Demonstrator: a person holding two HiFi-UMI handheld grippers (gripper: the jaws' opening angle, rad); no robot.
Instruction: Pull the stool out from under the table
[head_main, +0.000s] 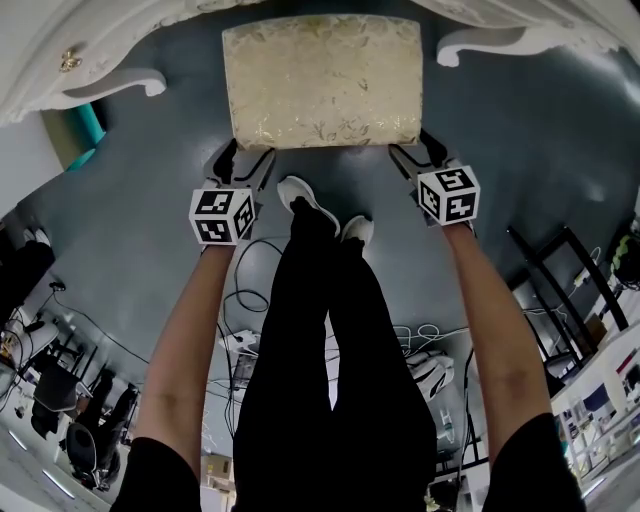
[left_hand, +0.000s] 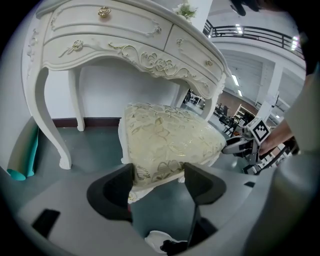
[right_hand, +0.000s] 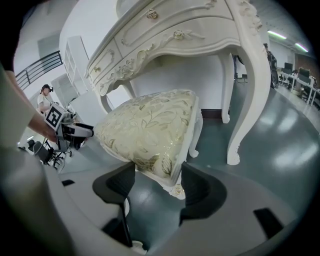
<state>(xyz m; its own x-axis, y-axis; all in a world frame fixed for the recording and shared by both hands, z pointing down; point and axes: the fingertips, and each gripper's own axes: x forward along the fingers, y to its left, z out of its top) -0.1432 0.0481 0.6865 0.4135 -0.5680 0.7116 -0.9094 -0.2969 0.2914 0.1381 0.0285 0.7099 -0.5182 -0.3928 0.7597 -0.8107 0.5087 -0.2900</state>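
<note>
The stool (head_main: 320, 80) has a cream cushion with a gold leaf pattern and a white carved frame. Its far part lies under the white carved table (head_main: 100, 60). My left gripper (head_main: 243, 158) is shut on the stool's near left corner, and in the left gripper view the cushion corner (left_hand: 165, 135) fills the gap between the jaws of my left gripper (left_hand: 159, 172). My right gripper (head_main: 418, 155) is shut on the near right corner. In the right gripper view the cushion (right_hand: 150, 125) and frame edge sit between the jaws of my right gripper (right_hand: 158, 175).
White curved table legs (right_hand: 245, 100) (left_hand: 52, 115) stand on either side of the stool. The person's legs and shoes (head_main: 310, 200) are right behind it. Cables (head_main: 250, 300) lie on the grey floor; a teal roll (head_main: 88, 125) leans at the left; a black frame (head_main: 560, 270) stands at the right.
</note>
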